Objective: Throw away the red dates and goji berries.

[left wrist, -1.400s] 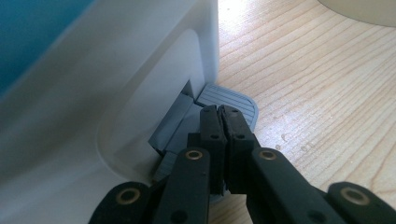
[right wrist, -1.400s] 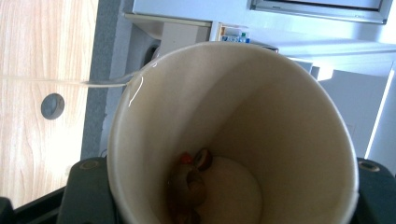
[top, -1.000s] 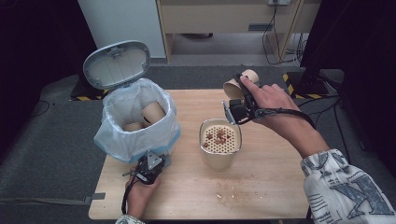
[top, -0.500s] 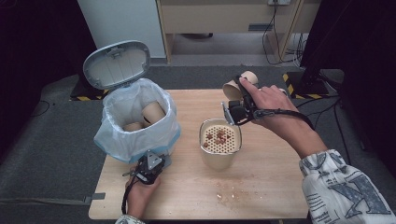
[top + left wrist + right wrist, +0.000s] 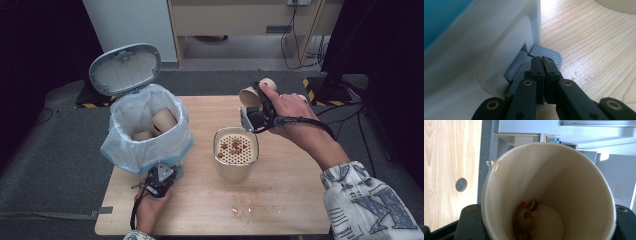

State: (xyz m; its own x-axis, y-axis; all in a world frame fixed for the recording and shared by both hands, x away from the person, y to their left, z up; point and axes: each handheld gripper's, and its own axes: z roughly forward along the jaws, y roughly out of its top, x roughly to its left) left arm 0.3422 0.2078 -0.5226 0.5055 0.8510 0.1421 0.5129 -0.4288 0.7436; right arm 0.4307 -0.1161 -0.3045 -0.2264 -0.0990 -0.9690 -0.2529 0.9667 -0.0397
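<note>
1. The desk (image 5: 300, 205) is pale wood, and near its middle stands the landmark for everything here, a beige strainer container (image 5: 236, 159) with a perforated insert that carries a few brown scraps.
2. Left of the strainer container, at the desk's left edge, stands a white pedal bin (image 5: 147, 132), lined with a pale blue bag. Its grey lid (image 5: 125, 69) is tipped up and back. Two paper cups (image 5: 164, 120) lie inside the bin.
3. The paper cup (image 5: 250, 95) in work hangs in the air just beyond the strainer container, to its far right. It is beige and lies tipped on its side, mouth toward the container. In the right gripper view its white inside (image 5: 554, 202) shows brown and reddish leftovers (image 5: 525, 217) clinging near the bottom.
4. The right hand (image 5: 287, 107) reaches in from the right of the strainer container, forearm slanting across the desk edge in a patterned sleeve (image 5: 365, 205). The right claw (image 5: 255, 112) is clamped on the paper cup's wall, holding it sideways.
5. The left hand (image 5: 150, 207) lies at the desk's near edge, down and left of the strainer container, by the bin's foot. The left claw (image 5: 543, 65) is closed with nothing between its jaws, and its tips rest on the bin's grey foot pedal (image 5: 546, 53).
6. Fine crumbs (image 5: 245, 202) lie scattered on the desk just in front of the strainer container.
</note>
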